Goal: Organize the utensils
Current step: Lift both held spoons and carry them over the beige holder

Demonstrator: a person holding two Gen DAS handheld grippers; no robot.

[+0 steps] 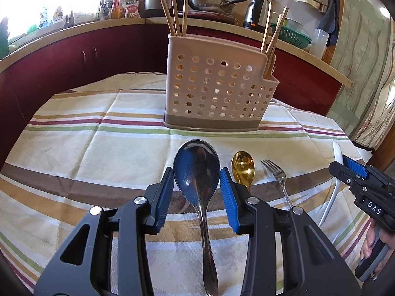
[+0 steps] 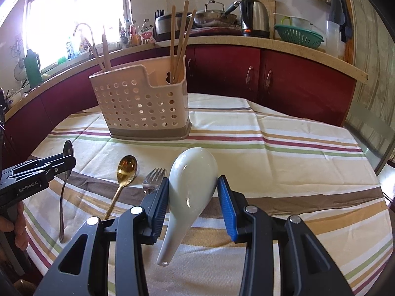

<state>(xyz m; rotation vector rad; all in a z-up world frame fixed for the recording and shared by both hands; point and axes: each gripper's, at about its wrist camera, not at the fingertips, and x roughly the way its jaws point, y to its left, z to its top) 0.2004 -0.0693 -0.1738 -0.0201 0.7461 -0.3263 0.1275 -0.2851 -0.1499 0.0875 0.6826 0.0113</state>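
A large steel spoon (image 1: 197,172) lies on the striped tablecloth with its bowl between the open fingers of my left gripper (image 1: 196,172), which straddle it. A gold spoon (image 1: 242,166) and a steel fork (image 1: 276,175) lie just to its right. A white ceramic spoon (image 2: 190,185) lies between the open fingers of my right gripper (image 2: 192,181). In the right wrist view the steel spoon (image 2: 64,185), gold spoon (image 2: 126,170) and fork (image 2: 153,178) lie to the left. A beige perforated utensil caddy (image 1: 214,91) with wooden chopsticks (image 1: 174,9) stands behind.
The table (image 2: 296,153) is covered by a striped cloth. Red cabinets (image 2: 284,79) and a counter with a kettle (image 2: 254,17), pans, bottles and a green colander (image 2: 298,34) run behind it. The table's edge drops off at the right.
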